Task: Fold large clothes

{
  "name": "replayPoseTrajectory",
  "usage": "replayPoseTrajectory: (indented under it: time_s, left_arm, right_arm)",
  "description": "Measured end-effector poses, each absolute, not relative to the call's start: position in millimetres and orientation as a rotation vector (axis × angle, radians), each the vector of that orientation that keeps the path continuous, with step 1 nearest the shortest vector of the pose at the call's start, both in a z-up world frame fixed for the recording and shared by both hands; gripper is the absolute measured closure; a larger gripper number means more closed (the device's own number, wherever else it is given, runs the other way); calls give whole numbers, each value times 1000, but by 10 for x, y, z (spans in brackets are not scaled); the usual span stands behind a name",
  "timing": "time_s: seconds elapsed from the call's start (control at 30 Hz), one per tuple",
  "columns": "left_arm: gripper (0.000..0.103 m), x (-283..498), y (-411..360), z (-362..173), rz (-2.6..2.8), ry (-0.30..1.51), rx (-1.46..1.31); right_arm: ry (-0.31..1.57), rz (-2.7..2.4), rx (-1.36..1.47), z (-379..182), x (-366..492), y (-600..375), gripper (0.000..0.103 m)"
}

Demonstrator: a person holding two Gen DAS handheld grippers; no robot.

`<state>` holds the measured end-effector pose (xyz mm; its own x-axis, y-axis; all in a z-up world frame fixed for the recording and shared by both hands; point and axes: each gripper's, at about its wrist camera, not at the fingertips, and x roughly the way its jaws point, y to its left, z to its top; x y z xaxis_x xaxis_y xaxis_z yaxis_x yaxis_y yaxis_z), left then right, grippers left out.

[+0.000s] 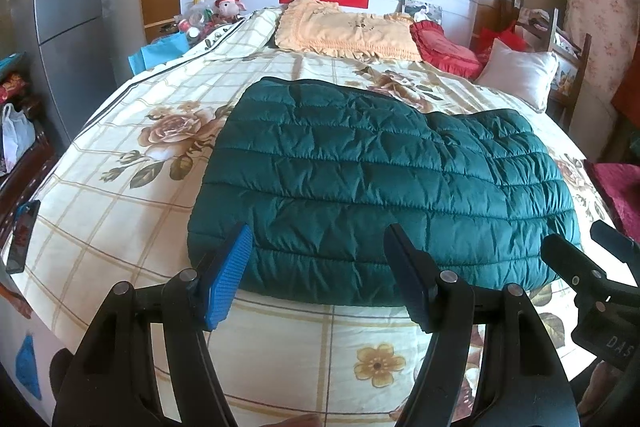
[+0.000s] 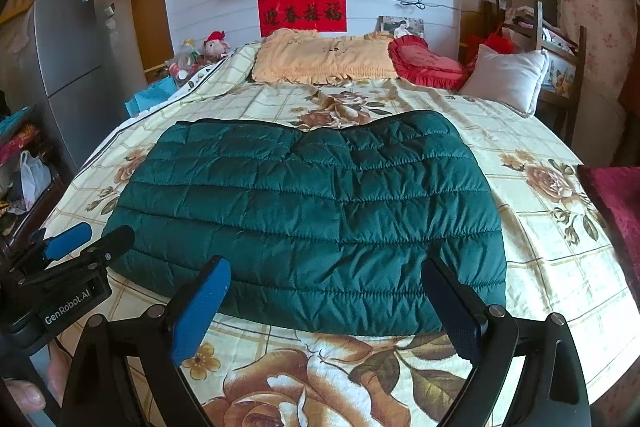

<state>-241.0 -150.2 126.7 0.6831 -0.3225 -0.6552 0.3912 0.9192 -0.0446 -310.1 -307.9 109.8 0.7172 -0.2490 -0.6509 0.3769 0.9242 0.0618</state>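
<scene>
Two grippers up and nothing in either of them yet. The green quilted puffer jacket (image 1: 380,183) is lying flat in the middle of the bed (image 1: 120,211), already looking folded into a rough rectangle, with its near hem right in front of me.

Going left to right: my left gripper (image 1: 316,275) has its fingers standing wide, nothing between them, hanging just over the near-left part of the hem. My right gripper (image 2: 328,311) is the same deal, fingers wide and empty, over the near-right stretch of the hem.

Handling-wise I'd guess this thing is light and puffy, super soft, no stiffness at all, so it'll sag and billow the second I lift it. The shell looks like shiny nylon, so probably slippery too. A shallow pinch will likely slide off.

My plan would be to grab deep at the two near corners, biting across a stitched seam line where the padding is thinner. The far edge looks lumpy, so it may need smoothing after.
</scene>
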Motion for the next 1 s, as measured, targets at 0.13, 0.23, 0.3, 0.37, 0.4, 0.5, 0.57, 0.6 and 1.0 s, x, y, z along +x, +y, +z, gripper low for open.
replayPoseTrajectory:
  time_s: [0.13,0.23,0.3,0.37,0.4,0.5,0.57,0.6,1.0]
  left_arm:
    - [34,-2407,-1510,1264,-402,718,102]
    - [34,-2393,-1515,1260,-405,718,104]
    - [34,-2393,-1514,1259,-406,720,104]
    - [34,-2395,-1519,1259,-407,721,103]
    - [34,-2395,-1519,1259,-405,721,104]
    - [34,-2377,-1528,1248,-407,725,106]
    - [34,-2369,-1528,1240,-408,726,106]
    - [34,-2365,-1527,1236,-408,726,107]
    - [34,-2342,-1526,1207,-412,728,106]
  right_arm:
    - [699,-347,199,1084,-3089,-3087,8]
    - [704,-342,202,1074,-3082,-3096,8]
    - [704,-344,200,1075,-3079,-3089,8]
    - [704,-345,196,1075,-3072,-3087,8]
    - [705,-345,197,1073,-3067,-3086,8]
    - [708,-344,202,1071,-3066,-3082,8]
    - [712,-342,203,1064,-3058,-3084,8]
    - [714,-341,203,1061,-3054,-3084,8]
    - [723,-336,207,1018,-3032,-3107,8]
